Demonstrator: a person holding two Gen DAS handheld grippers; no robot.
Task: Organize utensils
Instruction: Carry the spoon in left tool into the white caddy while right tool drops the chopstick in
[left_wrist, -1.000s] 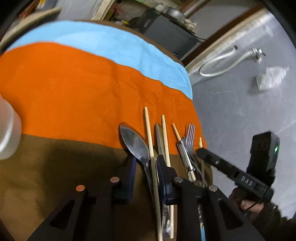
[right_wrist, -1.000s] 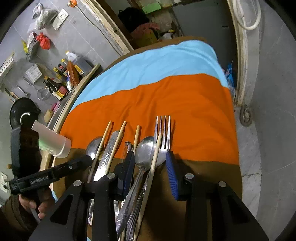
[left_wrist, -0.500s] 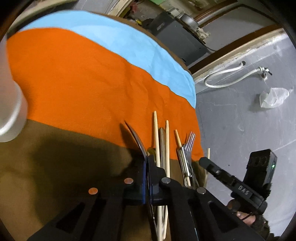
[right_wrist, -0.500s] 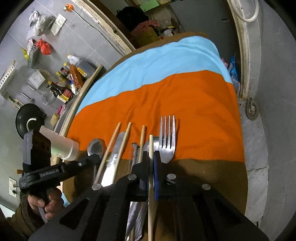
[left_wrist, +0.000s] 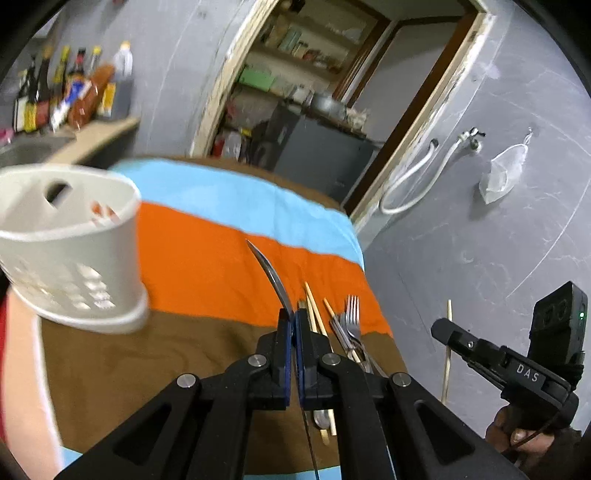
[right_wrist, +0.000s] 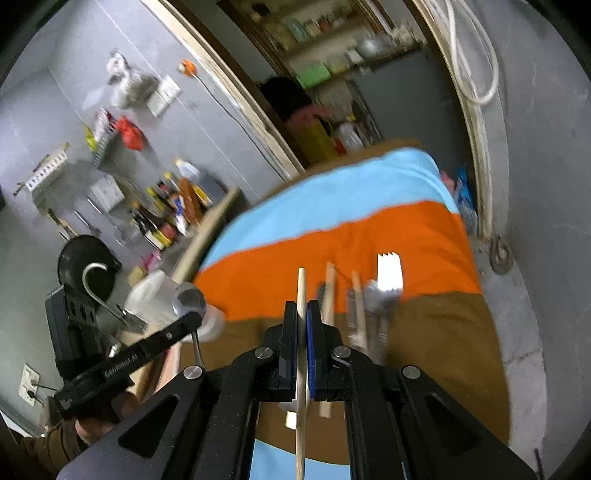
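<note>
Utensils lie in a loose row on a round table draped in a striped cloth of blue, orange and brown (left_wrist: 207, 258): pale wooden chopsticks (left_wrist: 314, 314) and a silver metal fork (left_wrist: 352, 310) near the table's right edge. White letters "DAS" show on the black body of the right gripper (left_wrist: 439, 328) in the left wrist view. Part of a word, "GenRobot.AI", shows on the left gripper (right_wrist: 192, 317) in the right wrist view. The left gripper (left_wrist: 291, 321) has its blue-padded jaws pressed together on a shiny metal spoon (left_wrist: 271, 275), seen edge-on and raised above the cloth. The right gripper (right_wrist: 302, 314) has its jaws closed on a single pale wooden chopstick (right_wrist: 301, 295), lifted off the table. Only the left wrist view shows the white perforated plastic utensil holder (left_wrist: 74, 251) clearly, standing upright at the table's left side. Only the right wrist view shows the blurred bottles on a wall shelf (right_wrist: 166, 214) and a black pan (right_wrist: 85, 262) hanging beside them.
</note>
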